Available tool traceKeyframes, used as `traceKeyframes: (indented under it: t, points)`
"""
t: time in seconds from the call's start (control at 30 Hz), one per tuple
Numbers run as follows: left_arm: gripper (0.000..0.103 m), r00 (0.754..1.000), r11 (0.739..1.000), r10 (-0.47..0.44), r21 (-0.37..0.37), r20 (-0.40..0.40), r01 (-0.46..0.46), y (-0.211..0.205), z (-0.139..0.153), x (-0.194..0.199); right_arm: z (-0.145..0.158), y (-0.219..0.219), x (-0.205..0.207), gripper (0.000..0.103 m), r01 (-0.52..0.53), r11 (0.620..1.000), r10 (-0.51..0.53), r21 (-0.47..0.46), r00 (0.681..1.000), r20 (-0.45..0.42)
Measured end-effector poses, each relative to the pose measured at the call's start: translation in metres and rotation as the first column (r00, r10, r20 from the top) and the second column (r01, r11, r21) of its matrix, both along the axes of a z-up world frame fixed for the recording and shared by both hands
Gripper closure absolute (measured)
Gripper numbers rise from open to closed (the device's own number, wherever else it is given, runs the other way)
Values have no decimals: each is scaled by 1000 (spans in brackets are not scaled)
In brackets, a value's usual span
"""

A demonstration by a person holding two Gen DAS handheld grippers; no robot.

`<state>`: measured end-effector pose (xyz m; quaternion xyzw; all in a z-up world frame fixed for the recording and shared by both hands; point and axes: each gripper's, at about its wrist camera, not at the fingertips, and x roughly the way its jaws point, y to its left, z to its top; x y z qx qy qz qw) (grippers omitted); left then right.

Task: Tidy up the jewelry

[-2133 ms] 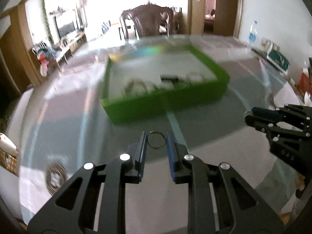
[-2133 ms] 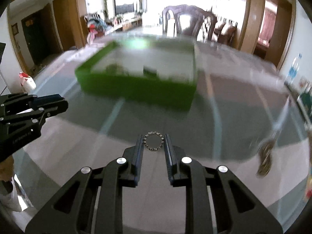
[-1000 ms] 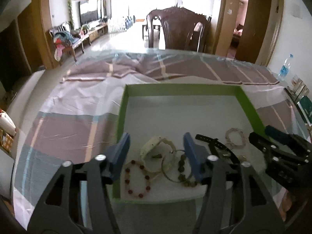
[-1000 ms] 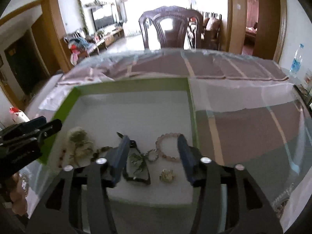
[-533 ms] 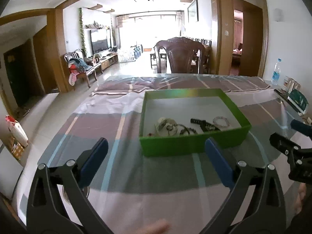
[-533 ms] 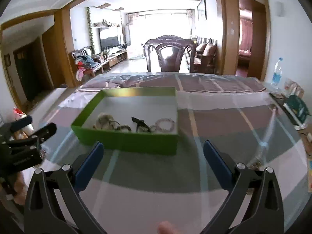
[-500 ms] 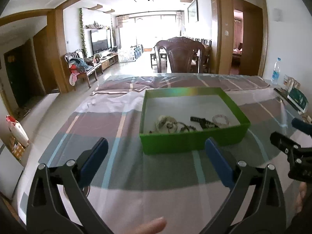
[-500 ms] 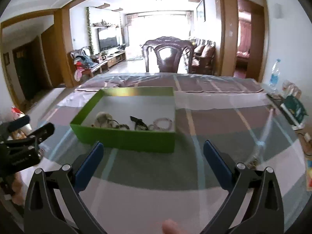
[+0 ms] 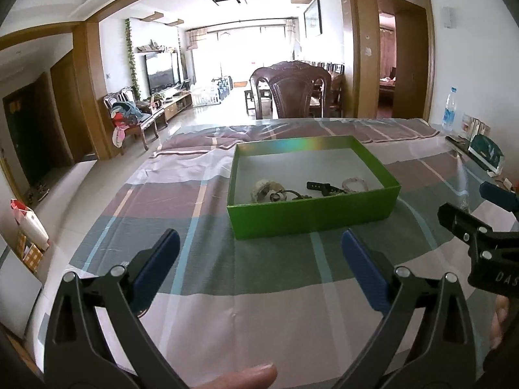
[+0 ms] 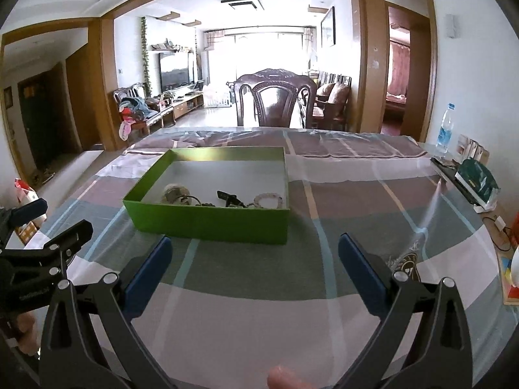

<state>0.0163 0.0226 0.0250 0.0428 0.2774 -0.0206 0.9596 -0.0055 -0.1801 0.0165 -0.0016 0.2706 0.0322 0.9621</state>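
A green box [image 9: 311, 215] [image 10: 207, 218] stands on the checked tablecloth [image 9: 259, 272]. It holds several pieces of jewelry: a pale bracelet [image 9: 263, 188], a black strap [image 9: 319, 187] and a pink bead bracelet [image 9: 354, 183] [image 10: 268, 199]. My left gripper [image 9: 258, 243] is wide open and empty, held back from the box's near wall. My right gripper [image 10: 251, 246] is also wide open and empty, on the near side of the box. Each gripper shows at the edge of the other's view.
A dark wooden chair [image 9: 292, 92] stands at the table's far end. A water bottle [image 10: 445, 128], a green book [image 10: 476, 180] and small items lie along the right edge. A round print [image 10: 404, 264] marks the cloth near the right gripper.
Both grippers carried a ring and a bead ring to the box, let them go inside, then opened wide and pulled back. In the last half second they barely moved.
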Motion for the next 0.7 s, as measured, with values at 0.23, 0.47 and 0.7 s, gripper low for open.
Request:
traceKeyframes:
  t: [0.23, 0.47, 0.7]
  points:
    - [4, 1000, 1000, -5, 0, -2, 5, 0, 1, -1, 0, 1, -1, 3, -1, 1000, 1, 0, 1000, 1]
    - [4, 1000, 1000, -6, 0, -2, 6, -1, 3, -2, -1, 1, -1, 3, 0, 1000, 0, -2, 1000, 1]
    - [4, 1000, 1000, -7, 0, -3, 7, -1, 3, -2, -1, 1, -1, 3, 0, 1000, 0, -2, 1000, 0]
